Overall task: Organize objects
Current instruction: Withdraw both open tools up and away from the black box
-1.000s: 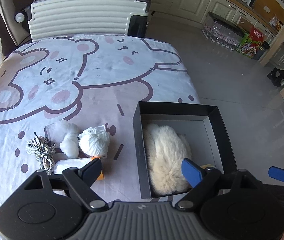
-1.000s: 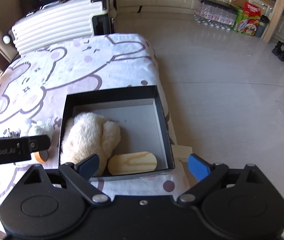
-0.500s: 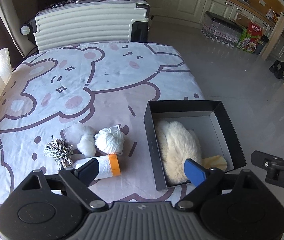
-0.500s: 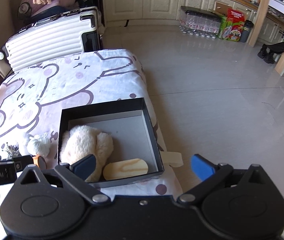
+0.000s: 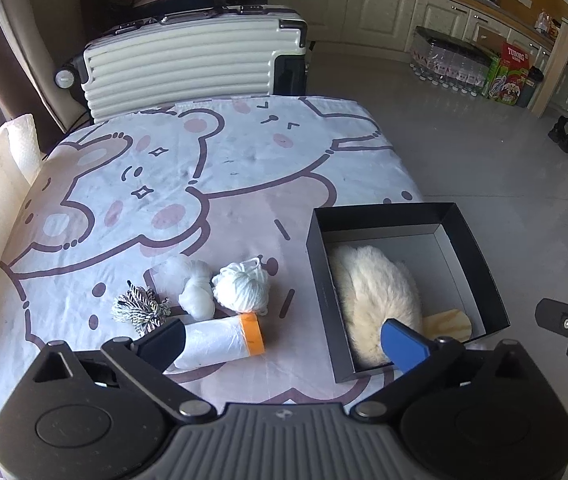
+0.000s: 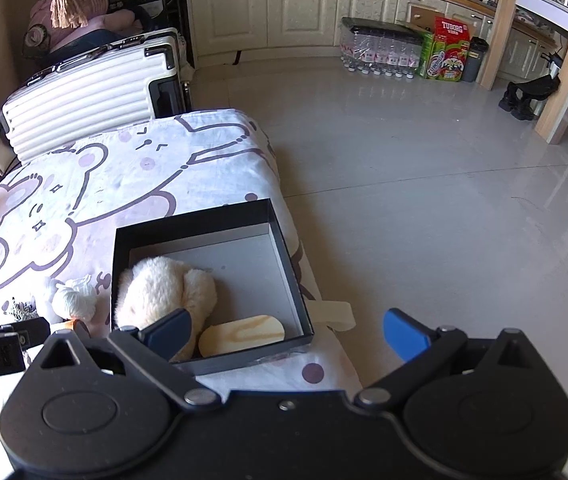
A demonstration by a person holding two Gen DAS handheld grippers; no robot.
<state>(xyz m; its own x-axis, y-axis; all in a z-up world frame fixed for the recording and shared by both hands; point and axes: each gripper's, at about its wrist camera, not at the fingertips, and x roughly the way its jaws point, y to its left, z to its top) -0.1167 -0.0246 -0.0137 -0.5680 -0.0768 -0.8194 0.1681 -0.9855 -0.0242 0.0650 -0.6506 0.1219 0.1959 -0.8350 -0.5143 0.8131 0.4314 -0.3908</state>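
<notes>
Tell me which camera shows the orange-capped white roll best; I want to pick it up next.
The left wrist view. There the roll lies in full on the cloth, beside the left gripper, near the yarn ball; only its end is hidden behind a jaw. The right wrist view shows just a sliver of its orange end behind the other gripper.

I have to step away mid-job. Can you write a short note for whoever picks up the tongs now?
Left tongs: open, empty, jaws just opened wider.
Right tongs: open, empty.
In the black box: fluffy toy and wooden piece.
On the bedsheet left of the box: bag roll, white yarn ball, white bundle, striped cord.
Left: those four into the box.
</notes>
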